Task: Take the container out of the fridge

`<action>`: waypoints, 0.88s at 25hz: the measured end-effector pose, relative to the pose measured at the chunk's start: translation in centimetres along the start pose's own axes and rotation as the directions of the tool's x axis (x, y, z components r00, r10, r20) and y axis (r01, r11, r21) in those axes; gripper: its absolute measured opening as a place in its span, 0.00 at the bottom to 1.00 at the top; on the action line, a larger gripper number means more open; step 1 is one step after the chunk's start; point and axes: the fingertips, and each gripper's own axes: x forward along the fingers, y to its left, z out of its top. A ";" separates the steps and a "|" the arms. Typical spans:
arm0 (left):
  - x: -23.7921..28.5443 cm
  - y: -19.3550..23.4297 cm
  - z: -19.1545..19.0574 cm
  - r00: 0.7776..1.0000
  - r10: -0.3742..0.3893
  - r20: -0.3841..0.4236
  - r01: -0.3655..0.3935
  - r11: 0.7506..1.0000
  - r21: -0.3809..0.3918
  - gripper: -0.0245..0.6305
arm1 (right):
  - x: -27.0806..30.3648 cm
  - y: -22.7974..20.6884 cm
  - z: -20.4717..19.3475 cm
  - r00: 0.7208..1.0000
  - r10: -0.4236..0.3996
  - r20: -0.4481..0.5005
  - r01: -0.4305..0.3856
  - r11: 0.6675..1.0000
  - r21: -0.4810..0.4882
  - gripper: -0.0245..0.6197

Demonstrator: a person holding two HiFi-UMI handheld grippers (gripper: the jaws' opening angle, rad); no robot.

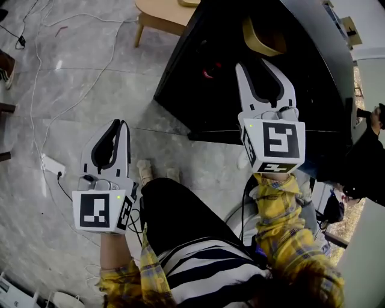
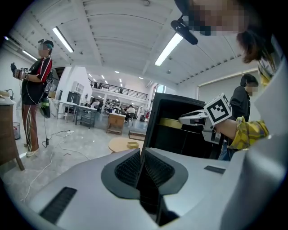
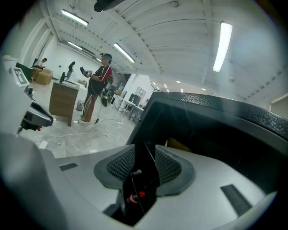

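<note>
The black fridge [image 1: 240,78] stands open in front of me. A yellow container [image 1: 263,37] sits on a shelf inside it, also seen as the yellow container [image 2: 171,122] in the left gripper view and the yellow container [image 3: 177,144] in the right gripper view. My right gripper [image 1: 252,63] is open at the fridge's mouth. It points at the container, a short way from it, with nothing between the jaws. My left gripper [image 1: 123,124] hangs low to the left over the floor, jaws shut and empty. In its own view the left gripper [image 2: 141,152] shows the pads meeting.
A round wooden table [image 1: 162,15] stands left of the fridge. Cables [image 1: 54,114] and a power strip [image 1: 53,165] lie on the grey floor. A person [image 2: 36,90] stands far left in the room, and another person [image 1: 367,162] is close to the fridge's right side.
</note>
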 end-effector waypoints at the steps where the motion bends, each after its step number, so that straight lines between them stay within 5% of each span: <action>1: 0.4 0.0 -0.2 1.000 -0.009 0.000 0.009 1.000 -0.001 0.10 | 0.3 -0.3 0.0 1.000 -0.015 0.001 0.015 1.000 -0.010 0.24; 13: 5.2 0.0 -2.6 0.993 -0.117 -0.025 0.117 0.993 -0.013 0.10 | 3.5 -3.1 0.2 0.988 -0.155 -0.008 0.153 0.978 -0.145 0.24; 22: 7.9 0.1 -3.3 0.986 -0.162 -0.038 0.161 0.986 -0.034 0.10 | 5.8 -4.4 -1.1 0.984 -0.169 -0.058 0.156 0.970 -0.187 0.24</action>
